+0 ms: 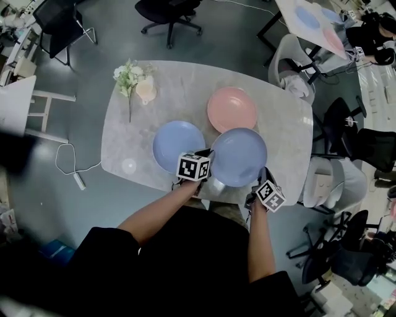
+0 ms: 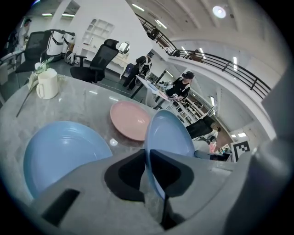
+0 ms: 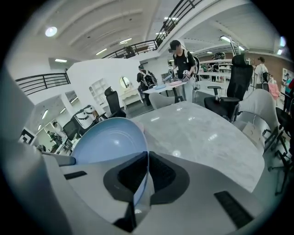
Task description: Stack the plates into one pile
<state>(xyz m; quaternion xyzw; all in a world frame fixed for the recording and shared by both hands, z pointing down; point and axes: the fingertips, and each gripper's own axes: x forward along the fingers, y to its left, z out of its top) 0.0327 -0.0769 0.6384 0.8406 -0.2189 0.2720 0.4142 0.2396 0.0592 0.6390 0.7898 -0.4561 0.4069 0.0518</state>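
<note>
A blue plate [image 1: 239,156] hangs lifted over the marble table [image 1: 167,93], held by its near rim on both sides. My left gripper [image 1: 209,156] is shut on its left edge and my right gripper [image 1: 263,178] is shut on its right edge. In the left gripper view the held plate [image 2: 167,137] stands edge-on between the jaws; in the right gripper view the same plate [image 3: 108,142] rises from the jaws. A second blue plate [image 1: 176,145] lies flat to the left, and a pink plate [image 1: 231,109] lies behind.
A white mug [image 1: 146,91] and a flower sprig [image 1: 128,79] sit at the table's far left. A small clear disc [image 1: 129,166] lies near the left front corner. Office chairs [image 1: 167,12] surround the table; a cable [image 1: 71,170] trails on the floor.
</note>
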